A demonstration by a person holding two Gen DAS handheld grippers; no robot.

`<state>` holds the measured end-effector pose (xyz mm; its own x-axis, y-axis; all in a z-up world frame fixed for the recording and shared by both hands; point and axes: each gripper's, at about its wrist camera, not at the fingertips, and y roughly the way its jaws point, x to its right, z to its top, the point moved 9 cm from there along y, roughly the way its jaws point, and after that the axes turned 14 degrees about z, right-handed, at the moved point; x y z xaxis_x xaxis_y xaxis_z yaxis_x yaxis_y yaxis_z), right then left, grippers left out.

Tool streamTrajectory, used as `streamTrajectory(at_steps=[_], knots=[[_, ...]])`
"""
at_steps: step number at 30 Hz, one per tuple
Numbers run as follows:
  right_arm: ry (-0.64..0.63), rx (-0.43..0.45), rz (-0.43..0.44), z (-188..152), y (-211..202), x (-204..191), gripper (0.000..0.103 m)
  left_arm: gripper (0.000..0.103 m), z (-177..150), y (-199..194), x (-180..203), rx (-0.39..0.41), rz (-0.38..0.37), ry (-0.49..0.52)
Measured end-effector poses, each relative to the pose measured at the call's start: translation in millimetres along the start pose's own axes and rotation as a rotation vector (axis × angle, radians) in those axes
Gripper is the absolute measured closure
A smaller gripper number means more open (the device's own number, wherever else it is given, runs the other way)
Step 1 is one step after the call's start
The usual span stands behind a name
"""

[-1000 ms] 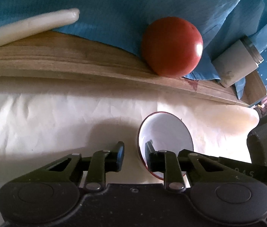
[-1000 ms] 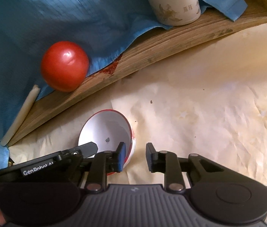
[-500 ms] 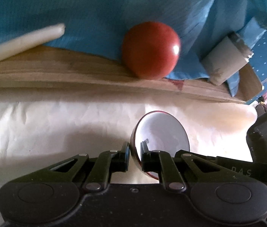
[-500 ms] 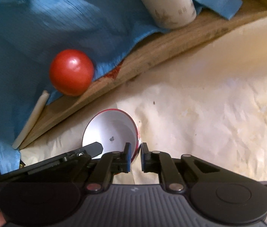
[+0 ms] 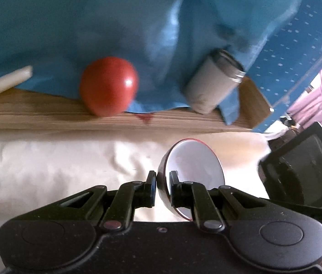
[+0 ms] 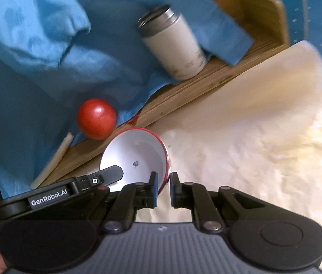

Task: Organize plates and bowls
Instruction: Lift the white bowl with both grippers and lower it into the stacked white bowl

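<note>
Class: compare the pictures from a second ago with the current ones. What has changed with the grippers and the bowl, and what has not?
Both grippers closed on the bowl rim: the left gripper from the left side, the right gripper from the right. The bowl has been lifted and tilted, and the views have pulled back. The tomato, tumbler and blue cloth stayed put on the wooden board.

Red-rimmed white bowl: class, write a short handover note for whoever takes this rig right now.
Left claw: shut on the rim of the red-rimmed white bowl.
Right claw: shut on the opposite rim of the same bowl.
The bowl is tilted, above the cream paper sheet.
Behind: red tomato and white steel-topped tumbler by the blue cloth on the wooden board.
Done: bowl gripped. Left: place it; no plates in view.
</note>
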<state>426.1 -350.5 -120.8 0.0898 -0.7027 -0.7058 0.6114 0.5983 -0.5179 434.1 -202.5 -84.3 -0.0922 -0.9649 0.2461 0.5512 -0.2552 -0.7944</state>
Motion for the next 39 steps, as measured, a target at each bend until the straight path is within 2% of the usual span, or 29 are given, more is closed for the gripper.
streamTrajectory(at_steps=[10, 18, 28, 39], knots=[[0.032, 0.063, -0.026, -3, -48, 22, 0.091, 0.091, -9, -10, 45, 0.000, -0.064, 0.065], [0.053, 0.075, -0.066, -25, -86, 43, 0.090, 0.091, -32, -17, 80, -0.035, -0.129, 0.147], [0.084, 0.030, -0.087, -49, -103, 55, 0.089, 0.091, -58, -16, 98, -0.109, -0.144, 0.232], [0.129, -0.084, -0.073, -76, -98, 60, 0.088, 0.091, -88, -5, 89, -0.240, -0.087, 0.279]])
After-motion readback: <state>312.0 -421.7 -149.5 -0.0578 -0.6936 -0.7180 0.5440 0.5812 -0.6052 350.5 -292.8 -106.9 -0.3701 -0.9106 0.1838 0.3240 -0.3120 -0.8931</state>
